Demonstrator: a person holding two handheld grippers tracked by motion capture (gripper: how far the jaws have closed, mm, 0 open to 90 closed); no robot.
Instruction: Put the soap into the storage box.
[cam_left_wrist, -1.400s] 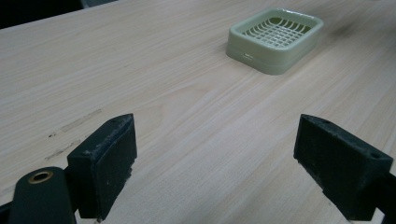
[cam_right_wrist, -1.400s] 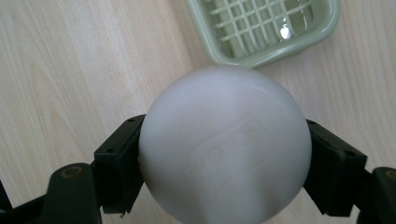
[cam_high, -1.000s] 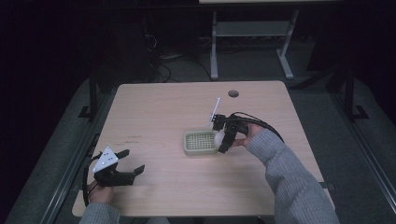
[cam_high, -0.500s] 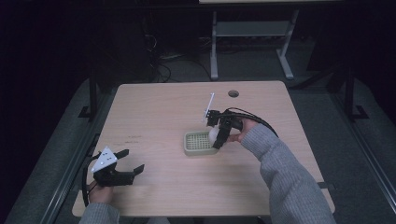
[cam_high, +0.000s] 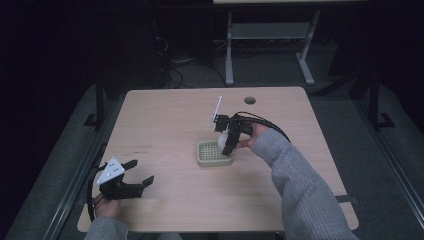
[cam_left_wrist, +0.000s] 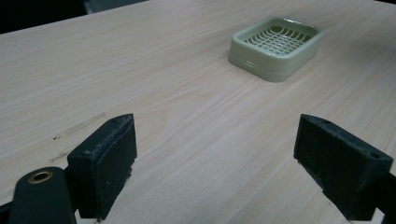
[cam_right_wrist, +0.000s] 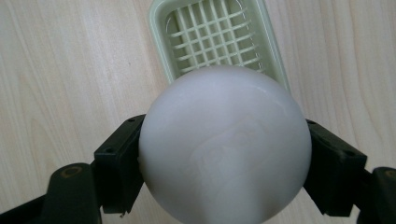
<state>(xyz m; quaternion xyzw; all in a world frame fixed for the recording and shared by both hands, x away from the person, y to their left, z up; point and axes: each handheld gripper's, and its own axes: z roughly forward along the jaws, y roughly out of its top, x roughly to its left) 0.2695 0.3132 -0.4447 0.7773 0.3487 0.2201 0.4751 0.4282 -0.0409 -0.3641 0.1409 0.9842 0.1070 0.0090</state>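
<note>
Over mid tabletop (cam_high: 165, 115): smooth white ball (cam_right_wrist: 224, 144), glossy, clamped between right gripper (cam_high: 229, 141) fingers (cam_right_wrist: 119, 163), above pale green ribbed dish (cam_right_wrist: 217, 37). Near left edge: left gripper (cam_high: 139, 173) low, padded black fingers (cam_left_wrist: 105, 163) wide apart, pointed at dish.

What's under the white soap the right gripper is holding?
Under the soap, held by the right gripper, sits the green slatted soap dish on the table. Its near end is covered.
</note>
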